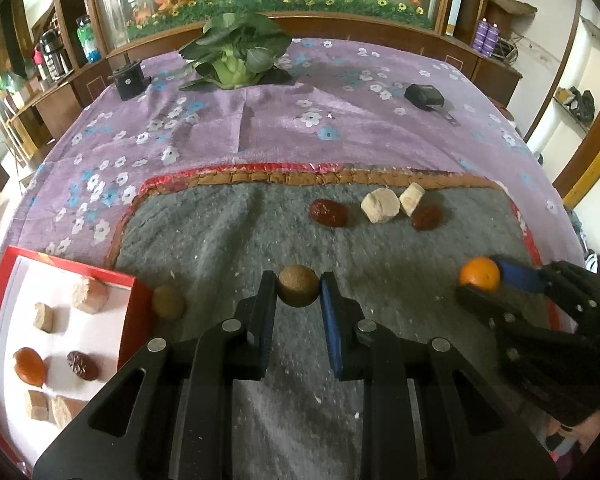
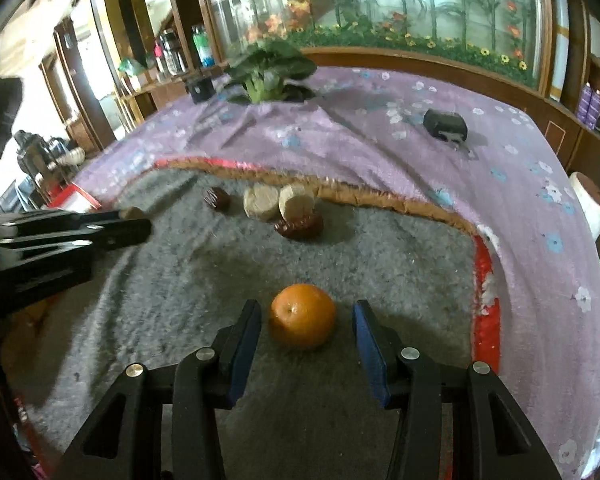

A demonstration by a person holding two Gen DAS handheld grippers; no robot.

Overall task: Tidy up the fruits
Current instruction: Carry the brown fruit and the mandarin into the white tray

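Observation:
My left gripper (image 1: 299, 287) is shut on a round brown fruit (image 1: 298, 289) just above the grey mat (image 1: 240, 240). A second brown fruit (image 1: 169, 302) lies beside the red tray (image 1: 134, 312), which holds an orange fruit (image 1: 29, 365), a dark date (image 1: 83, 365) and several pale chunks. My right gripper (image 2: 306, 314) is open with its fingers on either side of an orange (image 2: 302, 316) on the mat; it also shows in the left wrist view (image 1: 480, 280). Two red dates (image 1: 328, 213) (image 1: 427, 217) and two pale chunks (image 1: 379, 205) lie at the mat's far edge.
A purple flowered cloth (image 1: 300, 120) covers the table. A leafy green vegetable (image 1: 234, 56), a black cup (image 1: 129, 80) and a black device (image 1: 424, 96) sit at the far side. A wooden cabinet with flowers stands behind.

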